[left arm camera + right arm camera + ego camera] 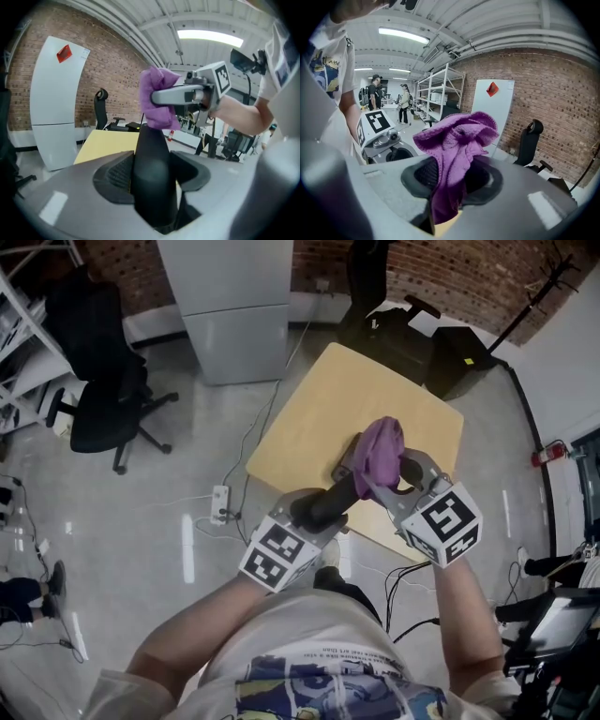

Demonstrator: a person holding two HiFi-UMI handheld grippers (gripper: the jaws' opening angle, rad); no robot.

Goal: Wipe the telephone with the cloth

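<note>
My left gripper (pixel 319 512) is shut on a black telephone handset (pixel 330 502), held up in the air over the near edge of the table. In the left gripper view the handset (pixel 152 150) stands up between the jaws of that gripper (pixel 151 180). A purple cloth (pixel 380 454) hangs pinched in my right gripper (pixel 382 479) and lies against the handset's far tip. From the left gripper view, the cloth (pixel 157 101) covers that tip. The right gripper view shows the cloth (pixel 454 145) bunched between its jaws, with the left gripper (pixel 377 131) behind.
A light wooden table (pixel 375 381) lies below the grippers. A white cabinet (pixel 234 306) and a black office chair (pixel 103 399) stand on the left, black cases (pixel 422 343) behind the table. A power strip (pixel 221 504) with cables lies on the floor. People (pixel 375 98) stand far off.
</note>
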